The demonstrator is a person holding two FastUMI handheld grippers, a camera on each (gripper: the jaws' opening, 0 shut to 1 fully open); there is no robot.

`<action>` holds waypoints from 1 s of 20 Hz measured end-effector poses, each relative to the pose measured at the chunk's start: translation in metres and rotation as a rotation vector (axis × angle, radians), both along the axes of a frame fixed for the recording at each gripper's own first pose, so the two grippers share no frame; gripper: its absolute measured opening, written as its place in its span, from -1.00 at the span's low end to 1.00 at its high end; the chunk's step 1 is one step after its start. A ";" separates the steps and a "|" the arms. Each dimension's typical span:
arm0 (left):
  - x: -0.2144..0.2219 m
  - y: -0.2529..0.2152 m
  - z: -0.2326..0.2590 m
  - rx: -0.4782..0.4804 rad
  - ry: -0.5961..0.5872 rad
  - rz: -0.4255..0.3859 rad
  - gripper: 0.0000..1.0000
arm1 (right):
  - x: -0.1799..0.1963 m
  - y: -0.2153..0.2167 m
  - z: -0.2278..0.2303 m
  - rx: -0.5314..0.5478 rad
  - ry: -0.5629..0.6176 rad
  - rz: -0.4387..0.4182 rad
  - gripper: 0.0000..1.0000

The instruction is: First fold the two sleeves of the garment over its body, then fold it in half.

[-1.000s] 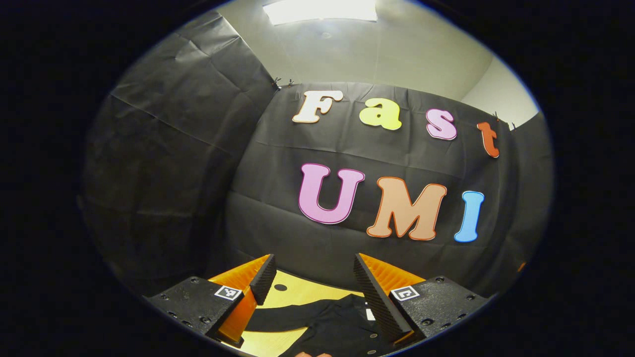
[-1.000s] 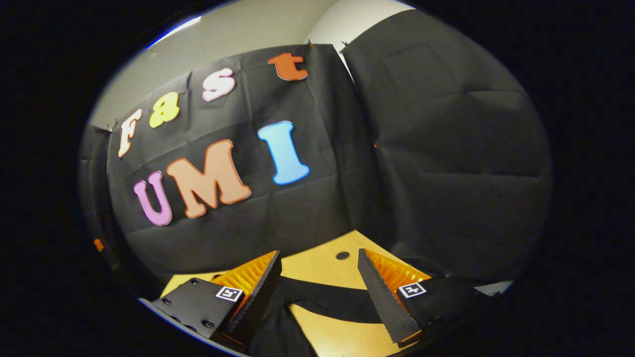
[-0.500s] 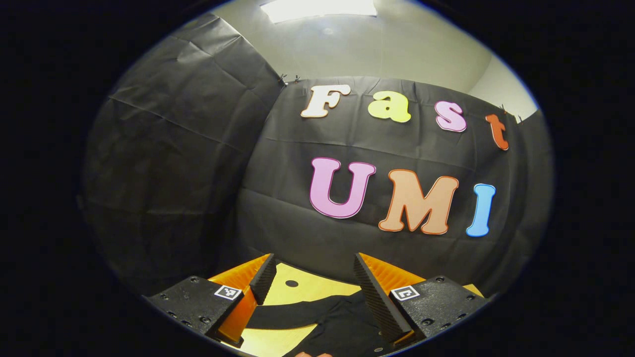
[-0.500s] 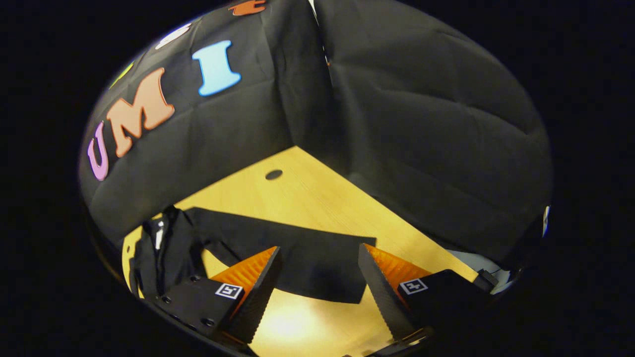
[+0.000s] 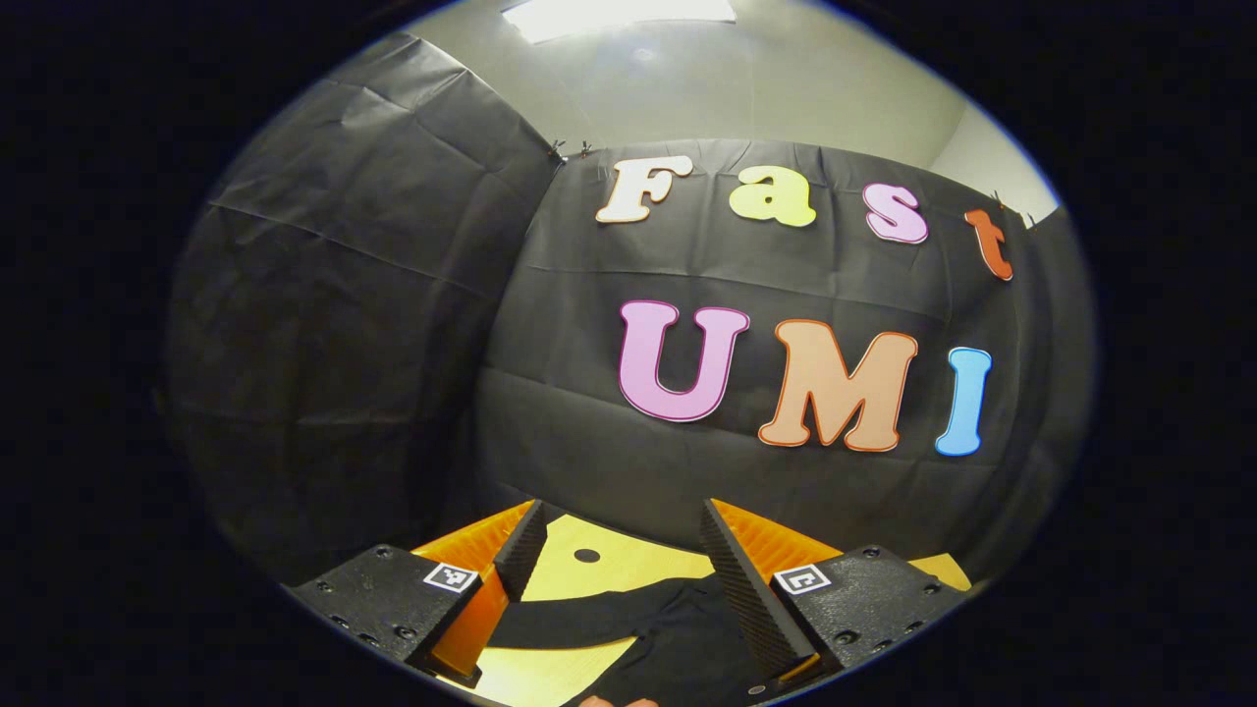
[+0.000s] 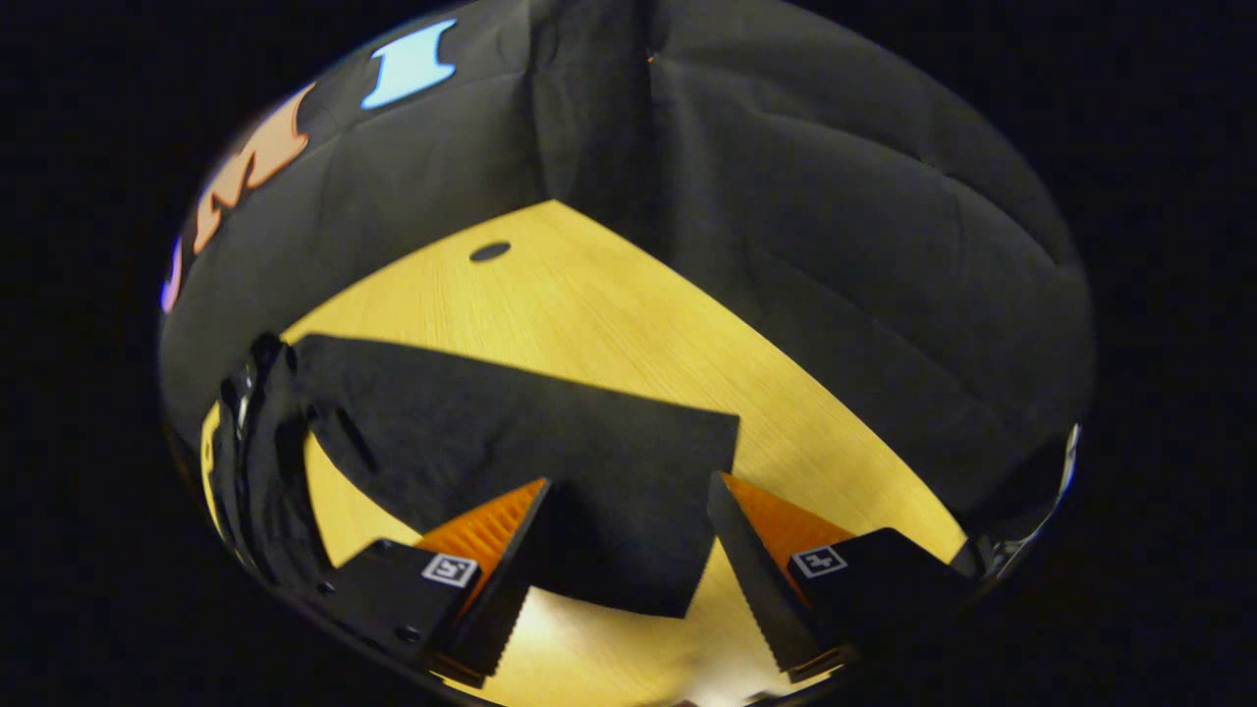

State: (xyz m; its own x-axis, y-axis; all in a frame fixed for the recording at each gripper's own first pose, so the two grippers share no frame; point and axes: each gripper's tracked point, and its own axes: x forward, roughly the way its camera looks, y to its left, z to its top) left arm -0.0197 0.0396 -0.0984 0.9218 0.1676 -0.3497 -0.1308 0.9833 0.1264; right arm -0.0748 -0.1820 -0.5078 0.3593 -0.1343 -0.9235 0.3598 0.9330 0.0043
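Bring your right gripper (image 6: 628, 579), fingers spread wide and empty, down over the cuff end of the black sleeve (image 6: 550, 471) lying flat on the wooden table (image 6: 609, 314); pinch near the edge so one layer lifts; its long axis runs from the cuff up-left toward the garment's body (image 6: 265, 462); your left gripper (image 5: 614, 574) hangs open, holding nothing, above the other sleeve (image 5: 579, 619).

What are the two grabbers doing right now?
Left gripper: open, holding nothing.
Right gripper: open above the black sleeve, holding nothing.
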 end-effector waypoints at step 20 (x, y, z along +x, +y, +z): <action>-0.010 0.011 -0.009 -0.005 0.014 -0.008 0.86 | 0.010 0.029 -0.005 0.035 -0.011 0.078 -0.89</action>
